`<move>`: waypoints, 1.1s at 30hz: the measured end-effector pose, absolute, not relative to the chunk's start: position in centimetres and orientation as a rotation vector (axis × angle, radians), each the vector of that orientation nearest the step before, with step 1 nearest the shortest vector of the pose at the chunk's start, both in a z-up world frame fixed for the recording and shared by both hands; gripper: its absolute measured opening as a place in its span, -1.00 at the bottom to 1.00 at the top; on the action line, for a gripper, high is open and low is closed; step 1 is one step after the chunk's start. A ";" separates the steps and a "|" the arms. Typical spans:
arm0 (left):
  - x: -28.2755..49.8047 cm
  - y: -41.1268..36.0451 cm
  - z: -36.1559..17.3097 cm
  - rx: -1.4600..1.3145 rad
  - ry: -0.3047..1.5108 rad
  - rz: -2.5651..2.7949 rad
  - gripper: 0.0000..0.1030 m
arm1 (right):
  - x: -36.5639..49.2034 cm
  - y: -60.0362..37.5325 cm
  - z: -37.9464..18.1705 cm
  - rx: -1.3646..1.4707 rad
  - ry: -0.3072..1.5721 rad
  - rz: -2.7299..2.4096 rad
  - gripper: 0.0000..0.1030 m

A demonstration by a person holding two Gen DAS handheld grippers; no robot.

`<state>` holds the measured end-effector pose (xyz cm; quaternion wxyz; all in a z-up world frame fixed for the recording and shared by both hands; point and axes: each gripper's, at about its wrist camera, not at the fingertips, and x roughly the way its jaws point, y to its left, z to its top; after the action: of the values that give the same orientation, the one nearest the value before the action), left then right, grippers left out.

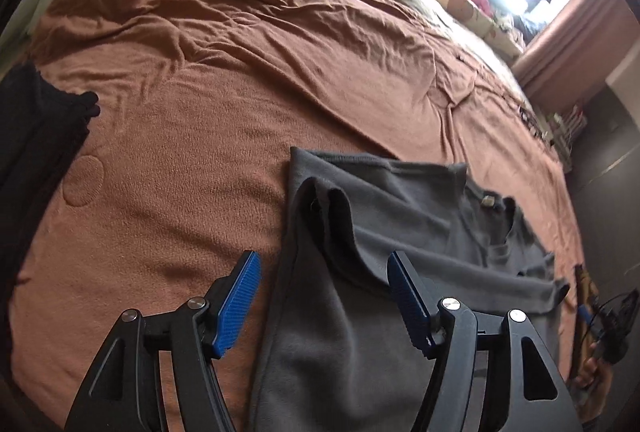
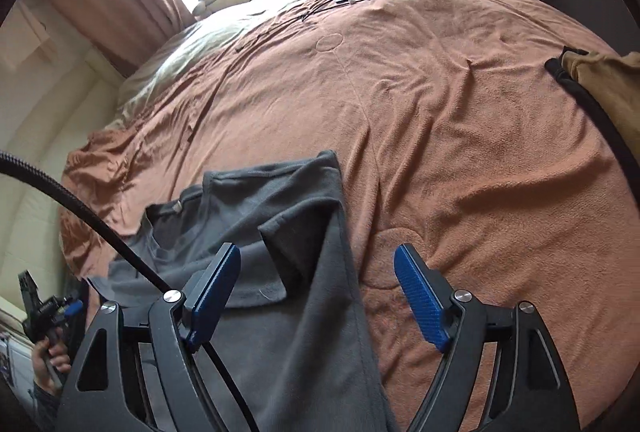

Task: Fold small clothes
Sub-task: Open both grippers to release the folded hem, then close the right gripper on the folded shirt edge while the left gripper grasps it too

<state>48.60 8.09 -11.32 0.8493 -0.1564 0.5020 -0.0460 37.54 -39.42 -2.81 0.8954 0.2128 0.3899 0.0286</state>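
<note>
The grey shirt (image 1: pixel 400 216) lies on the brown blanket (image 1: pixel 200 112) near the front edge of the bed, one side already folded over in a long strip. The left gripper (image 1: pixel 324 296) and the right gripper (image 2: pixel 318 296) are both spread, holding nothing. For a good next fold, I would pinch both corners of one short end together and lift evenly, so the strip does not open.

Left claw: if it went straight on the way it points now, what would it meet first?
Probably the grey garment: the left claw stands open above its folded edge, nothing between the pads. Depth is hard to judge.
</note>
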 end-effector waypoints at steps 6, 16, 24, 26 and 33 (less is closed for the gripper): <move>48.9 7.0 -12.6 -0.161 1.122 -0.095 0.31 | 38.5 -37.0 -1.9 0.245 0.874 0.048 0.52; 49.8 6.0 -15.6 -0.009 1.230 -0.091 0.31 | 41.4 -35.0 -3.9 0.015 1.002 -0.007 0.52; 51.9 5.9 -17.2 0.023 1.215 -0.043 0.22 | 45.4 -33.9 -5.5 -0.053 0.977 -0.031 0.51; 52.6 6.0 -17.1 0.000 1.197 -0.049 0.21 | 46.5 -33.8 -5.6 -0.065 0.964 -0.037 0.51; 55.4 6.4 -16.0 -0.060 1.122 -0.080 -0.05 | 48.9 -33.5 -5.6 -0.059 0.910 0.001 0.32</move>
<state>55.40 6.39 -16.03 0.8456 -0.0287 0.5317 -0.0378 48.91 -33.50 -5.56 0.8979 -0.0284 0.4392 0.0007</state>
